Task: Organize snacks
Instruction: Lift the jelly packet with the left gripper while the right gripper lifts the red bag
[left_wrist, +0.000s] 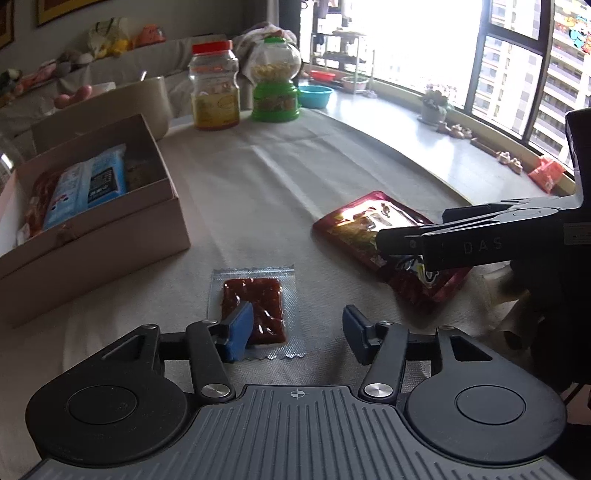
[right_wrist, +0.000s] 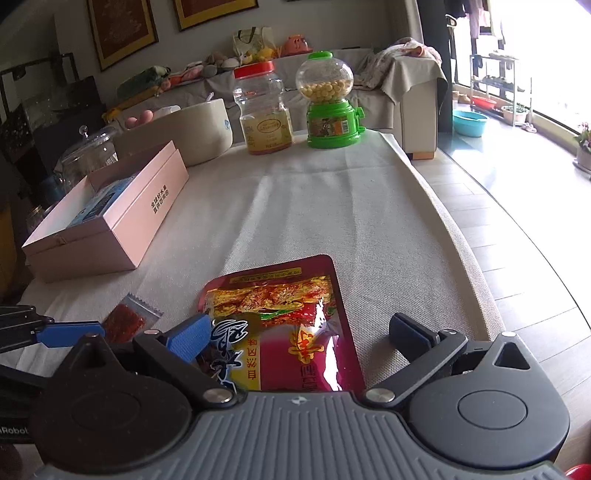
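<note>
A small clear sachet of red sauce (left_wrist: 258, 299) lies flat on the tablecloth. My left gripper (left_wrist: 295, 325) is open just above it; the left blue finger overlaps the sachet and the right one stands clear. A shiny red snack pouch (right_wrist: 288, 306) lies between the wide-apart fingers of my open right gripper (right_wrist: 301, 332). In the left wrist view the right gripper (left_wrist: 406, 240) reaches in from the right over the pouch (left_wrist: 354, 225). The open pink box (left_wrist: 92, 229) at the left holds a blue packet (left_wrist: 88, 184) and a red packet (left_wrist: 37, 199).
At the table's far end stand a red-lidded plastic jar (right_wrist: 264, 110), a green candy dispenser (right_wrist: 330, 107) and a cream bowl (right_wrist: 192, 129). A glass lidded jar (right_wrist: 88, 155) sits behind the box (right_wrist: 110, 229). The table's right edge (right_wrist: 461, 236) drops to tiled floor.
</note>
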